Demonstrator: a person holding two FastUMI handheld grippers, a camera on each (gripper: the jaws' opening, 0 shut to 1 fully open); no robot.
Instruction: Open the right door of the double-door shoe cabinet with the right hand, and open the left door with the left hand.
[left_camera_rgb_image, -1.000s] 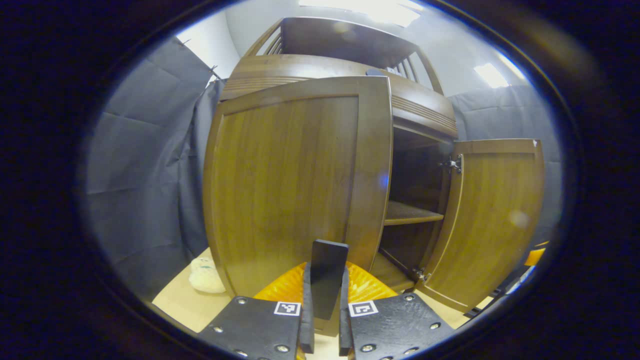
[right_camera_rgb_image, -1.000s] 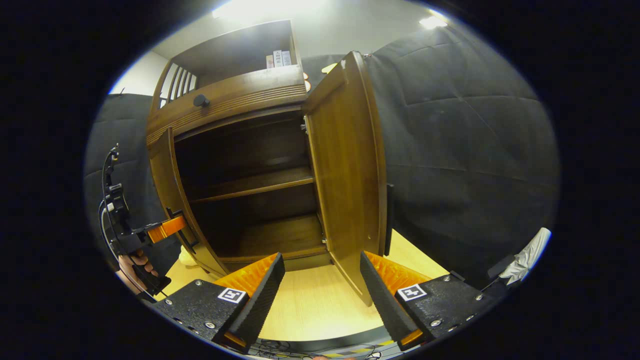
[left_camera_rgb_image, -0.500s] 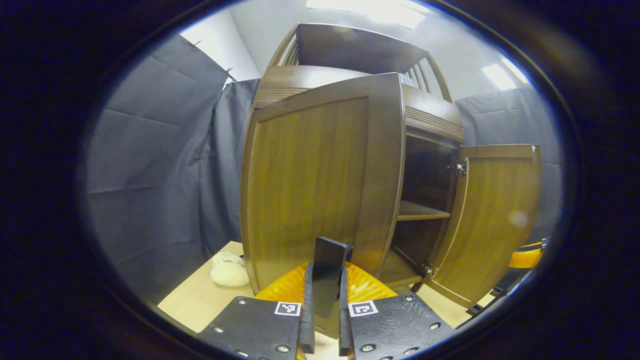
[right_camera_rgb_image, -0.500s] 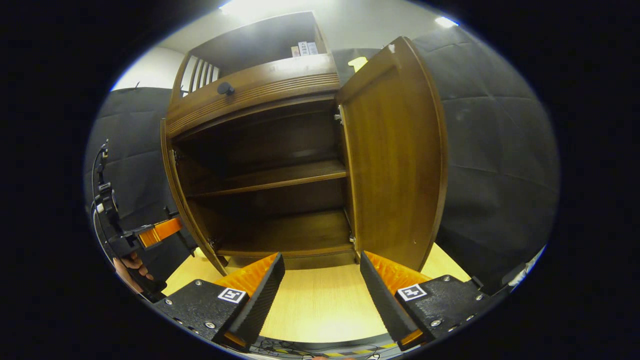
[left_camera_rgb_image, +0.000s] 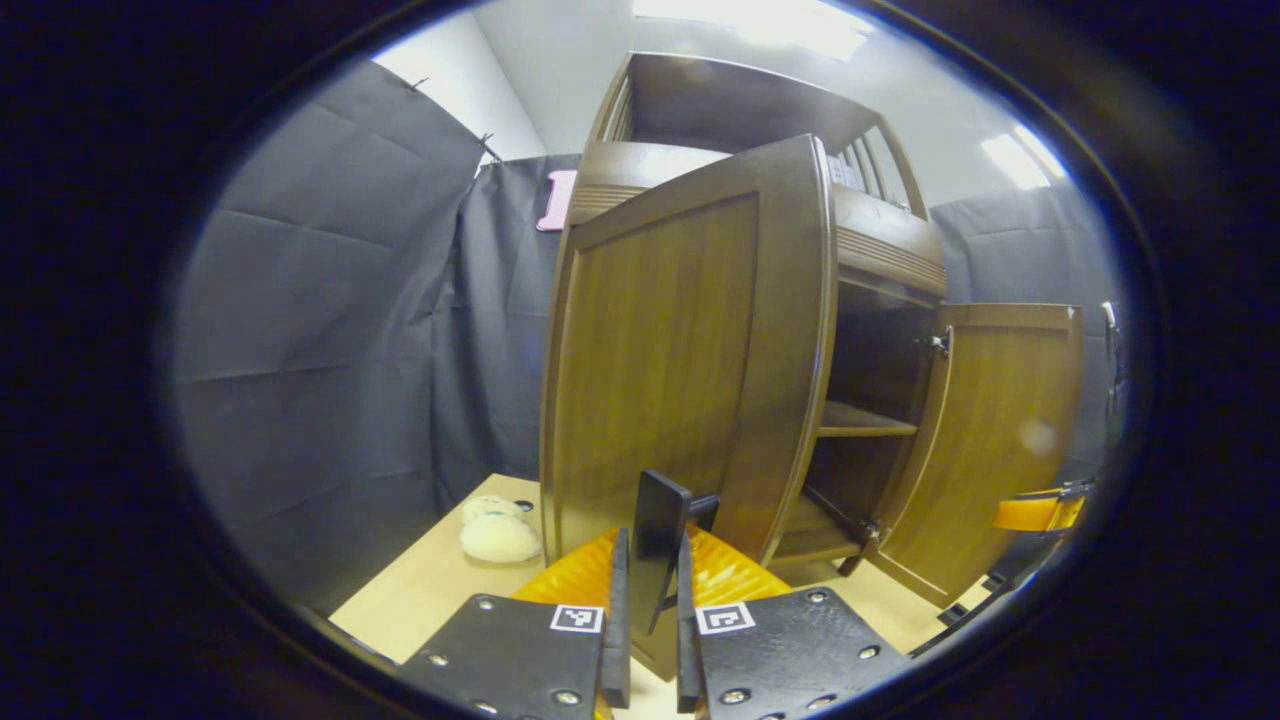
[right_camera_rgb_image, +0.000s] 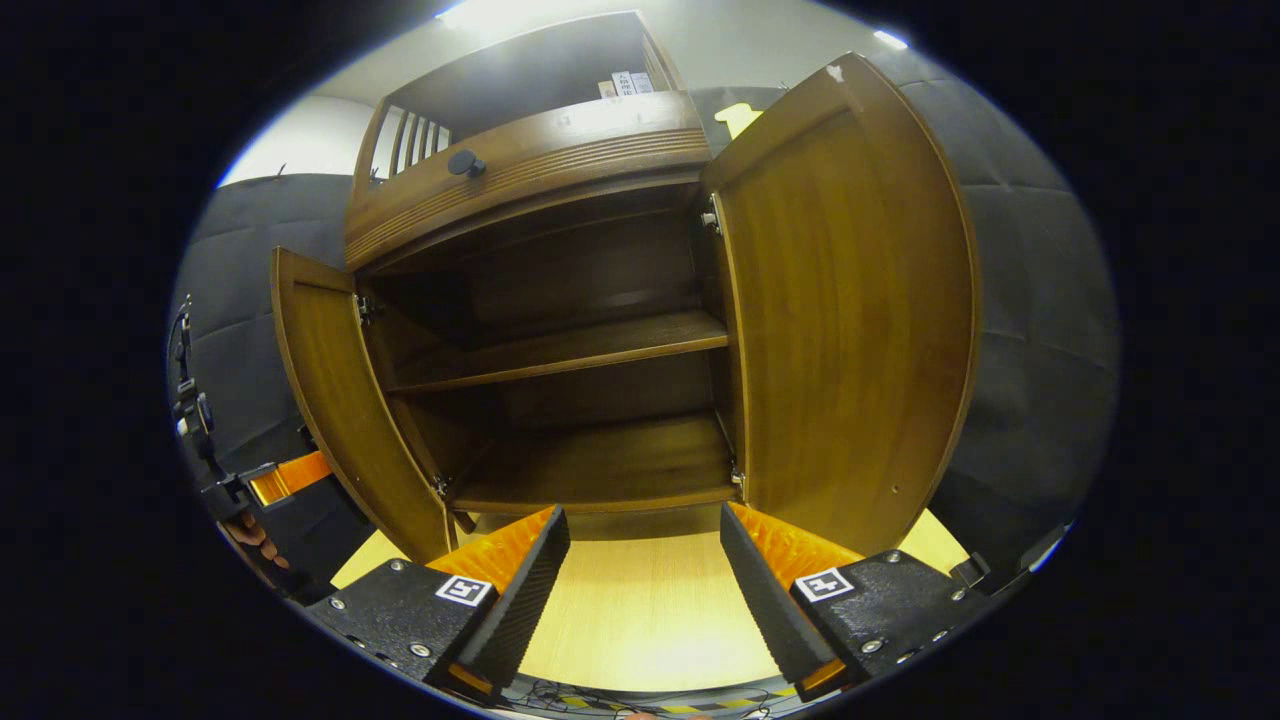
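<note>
While both doors of the shoe cabinet (right_camera_rgb_image: 560, 330) stand swung out, the left gripper (left_camera_rgb_image: 650, 600) is clamped on the dark handle (left_camera_rgb_image: 660, 535) at the free edge of the left door (left_camera_rgb_image: 680, 360), both fingers pressed flat against it with no gap showing. The left gripper view looks along that door's outer face and catches two pale fluffy items (left_camera_rgb_image: 495, 530) on the tabletop (left_camera_rgb_image: 430, 600) at the far left, by the door's hinge side. The right gripper view looks straight into the cabinet, showing a middle shelf (right_camera_rgb_image: 570, 350) and bottom board (right_camera_rgb_image: 600, 465), both bare. The right gripper (right_camera_rgb_image: 645, 590) has its fingers spread wide with nothing between them, hovering over the table just in front of the cabinet's base. The right door (right_camera_rgb_image: 850, 310) hangs well open to its right, its lower edge near the right finger (right_camera_rgb_image: 765, 590) but apart from it. Far left in that view, a hand (right_camera_rgb_image: 250, 535) holds the other gripper beside the left door's outer side.
</note>
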